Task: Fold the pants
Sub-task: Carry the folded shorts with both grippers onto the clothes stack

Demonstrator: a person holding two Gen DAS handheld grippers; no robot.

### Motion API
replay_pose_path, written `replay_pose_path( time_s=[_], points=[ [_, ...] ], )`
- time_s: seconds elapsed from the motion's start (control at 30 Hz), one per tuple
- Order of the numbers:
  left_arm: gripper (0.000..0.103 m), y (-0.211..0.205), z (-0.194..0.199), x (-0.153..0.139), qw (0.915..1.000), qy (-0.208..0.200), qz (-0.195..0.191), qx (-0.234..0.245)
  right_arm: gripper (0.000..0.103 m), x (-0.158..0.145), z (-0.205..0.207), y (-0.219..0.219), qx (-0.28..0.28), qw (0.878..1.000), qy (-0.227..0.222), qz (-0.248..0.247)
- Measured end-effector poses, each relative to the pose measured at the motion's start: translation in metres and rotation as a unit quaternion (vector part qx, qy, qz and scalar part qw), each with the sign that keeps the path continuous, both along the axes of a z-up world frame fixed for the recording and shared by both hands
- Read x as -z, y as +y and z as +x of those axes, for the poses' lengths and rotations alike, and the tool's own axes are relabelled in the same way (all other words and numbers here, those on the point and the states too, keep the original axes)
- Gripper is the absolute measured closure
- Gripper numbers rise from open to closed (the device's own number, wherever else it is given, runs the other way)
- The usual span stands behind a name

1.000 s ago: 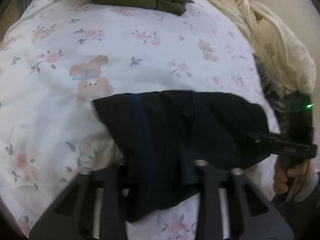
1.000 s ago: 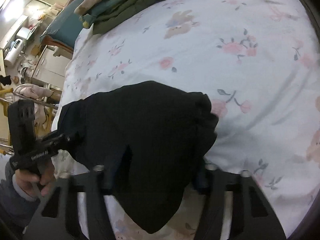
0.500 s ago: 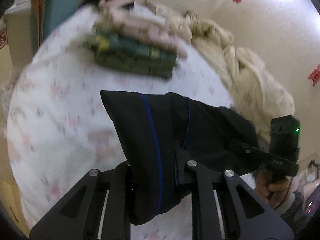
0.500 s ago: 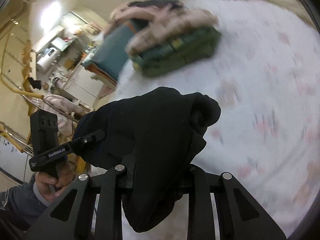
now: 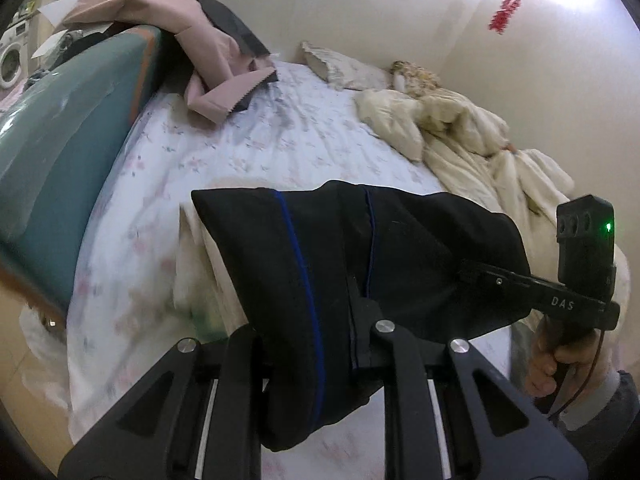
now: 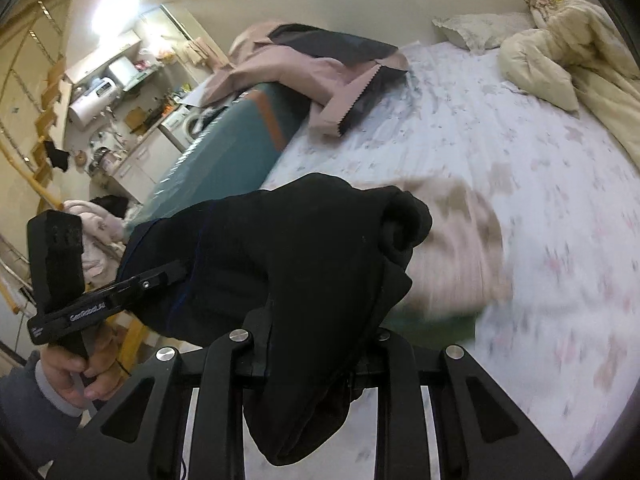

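Holding the black pants (image 5: 360,264) up in the air, the left gripper (image 5: 316,344) pinches one side of the bundle. The right gripper (image 6: 316,344) pinches the other side. Its fingers have just squeezed in a bit more on the cloth. The pants hang folded between the two, above the flowery bed sheet (image 5: 280,132). A pink coat (image 5: 188,20) lies over the green board (image 5: 60,152) at the side. A cream blanket (image 5: 480,140) is bunched by the wall.
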State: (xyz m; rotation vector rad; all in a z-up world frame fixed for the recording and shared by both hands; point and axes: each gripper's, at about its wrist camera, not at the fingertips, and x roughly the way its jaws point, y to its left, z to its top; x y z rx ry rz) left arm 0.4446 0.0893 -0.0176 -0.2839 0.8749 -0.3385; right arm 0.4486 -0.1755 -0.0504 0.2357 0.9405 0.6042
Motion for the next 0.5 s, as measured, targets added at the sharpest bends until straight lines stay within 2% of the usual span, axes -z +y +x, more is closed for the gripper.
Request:
replay_pose_path(
  time_s=[0.07,0.17,0.2,0.23,0.27,0.3,0.33,0.37,0.4,0.43,0.5],
  points=[
    [0.088,0.003,0.025,0.015,0.9999,0.016,0.006,-0.001,0.078,0.012,0.023,0.009,-0.001,1.000,0.007,-0.014],
    [0.085,0.008,0.048,0.038,0.9997,0.012,0.020,-0.005,0.075,0.032,0.053,0.017,-0.006,1.000,0.010,-0.026],
    [0.080,0.012,0.054,0.049,0.9995,0.021,0.021,-0.008,0.073,0.040,0.060,0.016,-0.004,1.000,0.015,-0.026],
    [0.074,0.016,0.058,0.058,0.9993,0.033,0.016,-0.009,0.065,0.049,0.064,0.012,0.001,0.999,0.018,-0.032],
    [0.070,0.020,0.061,0.067,0.9988,0.043,0.015,-0.015,0.050,0.057,0.067,0.006,0.012,0.999,0.018,-0.045],
    [0.058,0.023,0.062,0.073,0.9984,0.048,0.017,-0.025,0.042,0.063,0.067,-0.002,0.025,0.998,0.017,-0.052],
    [0.044,0.026,0.060,0.076,0.9982,0.047,0.020,-0.033,0.030,0.066,0.066,-0.009,0.033,0.998,0.016,-0.049],
    [0.035,0.029,0.058,0.077,0.9980,0.040,0.026,-0.042,0.026,0.068,0.064,-0.018,0.043,0.998,0.015,-0.042],
    [0.018,0.032,0.056,0.077,0.9972,0.033,0.037,-0.055,0.026,0.069,0.061,-0.025,0.055,0.998,0.010,-0.040],
    [0.012,0.034,0.052,0.076,0.9966,0.029,0.042,-0.065,0.026,0.066,0.058,-0.030,0.065,0.997,0.005,-0.042],
    [0.012,0.039,0.044,0.071,0.9959,0.020,0.046,-0.075,0.025,0.060,0.052,-0.041,0.083,0.996,-0.006,-0.042]
  ],
)
